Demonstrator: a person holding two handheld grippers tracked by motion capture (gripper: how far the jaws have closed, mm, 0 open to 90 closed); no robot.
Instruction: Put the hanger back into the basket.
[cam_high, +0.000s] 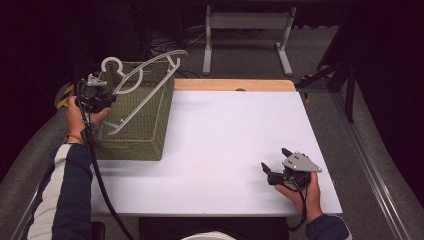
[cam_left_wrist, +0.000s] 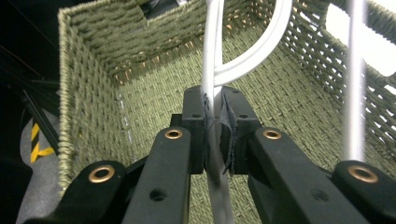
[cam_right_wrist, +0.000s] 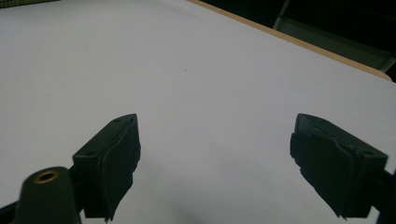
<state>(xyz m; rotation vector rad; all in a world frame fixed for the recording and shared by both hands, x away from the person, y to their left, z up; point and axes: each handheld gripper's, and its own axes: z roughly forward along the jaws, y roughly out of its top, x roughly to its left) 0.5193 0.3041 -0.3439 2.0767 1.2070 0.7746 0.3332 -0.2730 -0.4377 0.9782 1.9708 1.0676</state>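
Left gripper (cam_left_wrist: 215, 135) clamps the white hanger (cam_high: 142, 82), partly lowered into the woven basket (cam_high: 150, 135). Release remains; right gripper (cam_high: 282, 170) rests wide apart.

White plastic clothes hanger (cam_high: 142, 82), upper left of the high view: plain white throughout, no markings. Olive-green woven wicker basket (cam_high: 145, 130) beneath it: tight green weave, paler straw flecks showing inside in the left gripper view. Left gripper (cam_left_wrist: 214, 126): matte black jaws, brass-coloured rivets. Right gripper (cam_high: 275, 161), lower right: black, topped by a grey plate. Counter (cam_high: 225, 140): flat white top, pale wood strip along the far edge. Sleeve (cam_high: 65, 195), lower left: navy with a white stripe. Floor (cam_high: 360, 130): grey carpet; yellow-and-black hazard stripes at far left.
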